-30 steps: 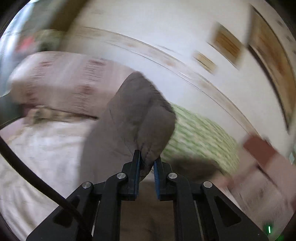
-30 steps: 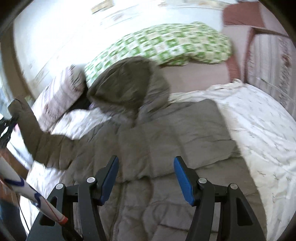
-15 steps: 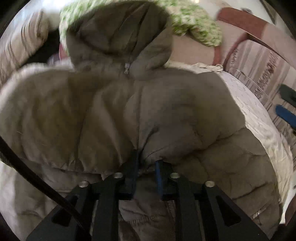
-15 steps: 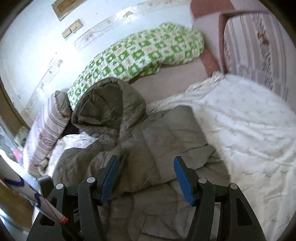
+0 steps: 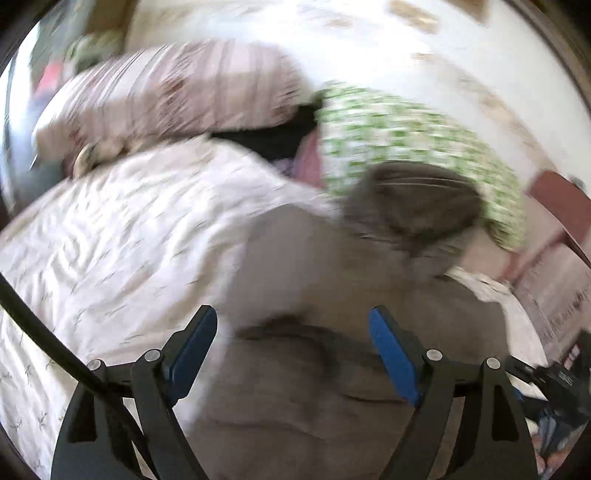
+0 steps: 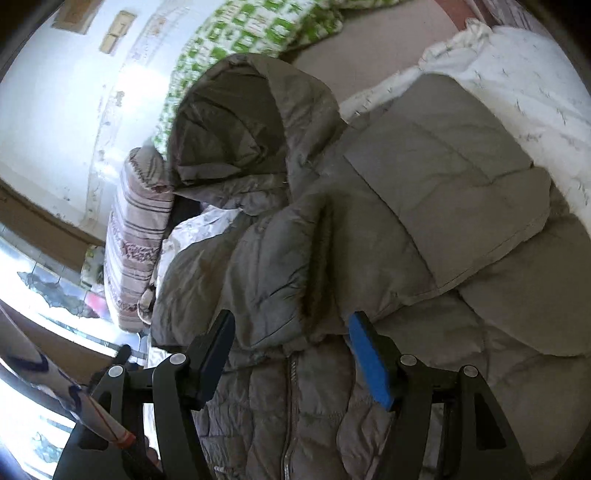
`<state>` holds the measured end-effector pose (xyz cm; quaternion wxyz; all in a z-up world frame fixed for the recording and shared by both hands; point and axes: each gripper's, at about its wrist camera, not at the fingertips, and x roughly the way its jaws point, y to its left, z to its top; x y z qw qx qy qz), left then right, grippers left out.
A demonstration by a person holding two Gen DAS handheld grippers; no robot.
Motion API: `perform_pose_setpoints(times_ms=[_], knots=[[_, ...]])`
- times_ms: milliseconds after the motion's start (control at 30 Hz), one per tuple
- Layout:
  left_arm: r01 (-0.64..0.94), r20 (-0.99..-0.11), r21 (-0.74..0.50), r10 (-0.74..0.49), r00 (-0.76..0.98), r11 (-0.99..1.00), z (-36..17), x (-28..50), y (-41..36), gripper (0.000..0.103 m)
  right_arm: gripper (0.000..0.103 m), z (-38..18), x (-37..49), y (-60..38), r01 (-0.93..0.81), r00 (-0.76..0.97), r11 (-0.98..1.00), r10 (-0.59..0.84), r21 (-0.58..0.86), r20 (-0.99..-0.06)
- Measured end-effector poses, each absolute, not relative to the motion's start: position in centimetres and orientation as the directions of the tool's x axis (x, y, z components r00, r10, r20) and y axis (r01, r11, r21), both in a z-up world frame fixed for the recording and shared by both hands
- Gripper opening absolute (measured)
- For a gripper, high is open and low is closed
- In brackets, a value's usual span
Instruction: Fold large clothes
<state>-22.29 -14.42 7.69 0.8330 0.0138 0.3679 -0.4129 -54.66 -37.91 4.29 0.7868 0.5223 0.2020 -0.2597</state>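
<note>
A grey-brown padded hooded jacket point(image 6: 424, 206) lies spread on the bed, both sleeves folded in over its front, hood point(image 6: 236, 122) toward the wall. The left wrist view is blurred; there the jacket point(image 5: 314, 295) fills the lower middle and my left gripper point(image 5: 291, 325) hovers above it, jaws opening wide, nothing pinched between the pads. My right gripper point(image 6: 291, 332) hangs over the cuff of the folded sleeve near the zip, jaws opening a little, fabric below them but not clamped.
A white patterned bed sheet point(image 5: 110, 236) covers the bed. A striped pillow point(image 6: 136, 236) and a green checked quilt point(image 6: 251, 26) lie at the head by the wall. A black cable point(image 5: 44, 332) crosses the left view's corner. A red-tipped white tube point(image 6: 74, 406) sits at lower left.
My left gripper carried the sleeve over the jacket's front, let it go and opened wide. The right gripper sank closer to the jacket and rolled.
</note>
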Motion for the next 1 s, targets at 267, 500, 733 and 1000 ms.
perform_pose_setpoints(times_ms=[267,500,733,1000], knots=[[0.581,-0.627,-0.472,-0.716,0.308,0.663,4.9,-16.0,-14.7,0.083,0.038,2.1,-51.5,-38.9,0.627,0.776,0.318,-0.172,0.712,-0.607],[0.599,-0.638,-0.449,-0.707,0.305,0.663,4.7,-15.6,-16.6,0.083,0.021,4.4,-51.7,-38.7,0.718,0.693,0.368,-0.296,0.591,-0.658],[0.675,-0.694,-0.353,-0.665,0.275,0.648,3.7,-17.8,-20.3,0.084,0.021,5.8,-53.9,-39.7,0.848,0.525,0.336,-0.43,0.409,-0.734],[0.733,-0.778,-0.189,-0.556,0.295,0.653,1.6,-20.2,-23.0,0.084,0.021,3.7,-53.9,-40.9,0.92,0.376,0.28,-0.439,0.273,-0.816]])
